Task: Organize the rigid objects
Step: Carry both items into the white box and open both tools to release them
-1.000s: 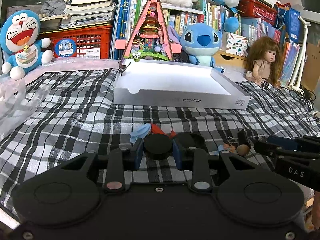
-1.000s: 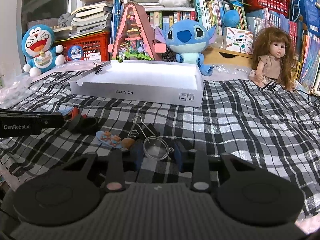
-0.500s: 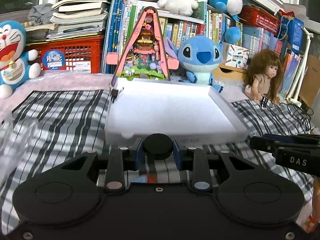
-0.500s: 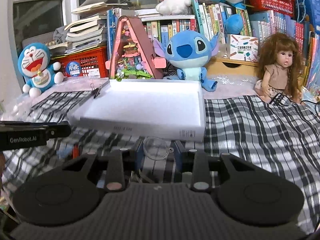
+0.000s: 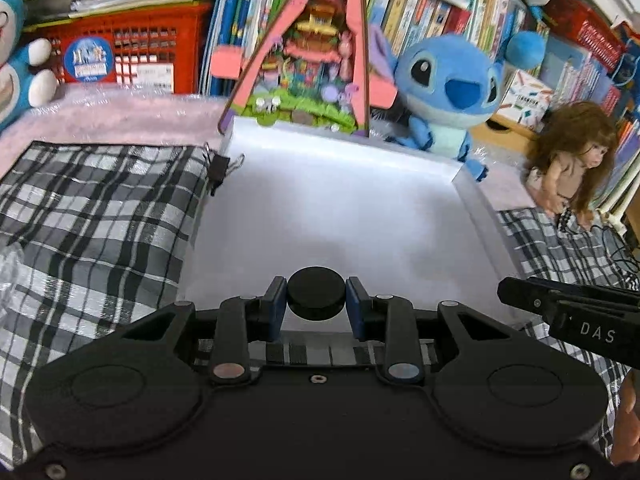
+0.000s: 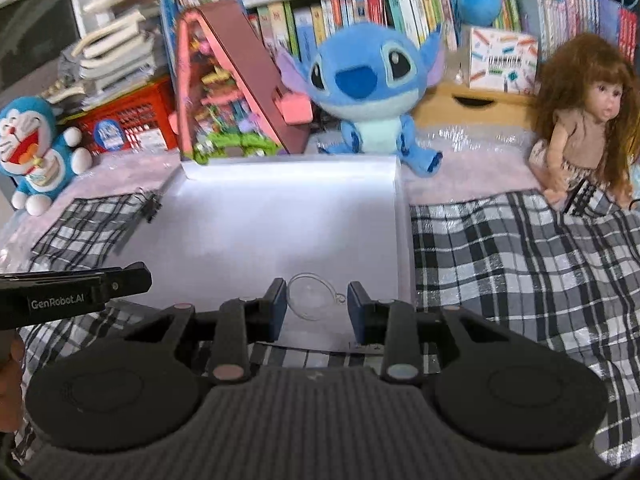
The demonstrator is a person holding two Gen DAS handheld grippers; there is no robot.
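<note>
My left gripper (image 5: 316,300) is shut on a black round disc (image 5: 316,294) and holds it over the near edge of the white shallow box (image 5: 340,216). My right gripper (image 6: 317,302) holds a clear round plastic disc (image 6: 310,297) with a small tab between its fingers, over the near edge of the same white box (image 6: 280,220). The disc rests against the left finger, with a small gap at the right finger. The inside of the box looks bare. The right gripper shows in the left wrist view (image 5: 568,312), the left gripper in the right wrist view (image 6: 76,294).
A black binder clip (image 5: 218,168) is clipped to the box's left wall. Behind the box stand a pink triangular toy house (image 5: 308,60), a blue plush (image 5: 448,84), a doll (image 5: 572,160) and a Doraemon plush (image 6: 36,148). A checked cloth (image 5: 92,220) covers the table.
Both grippers rose from the cloth and moved forward with their discs to the near edge of the white box. The small items on the cloth have dropped out of view.
</note>
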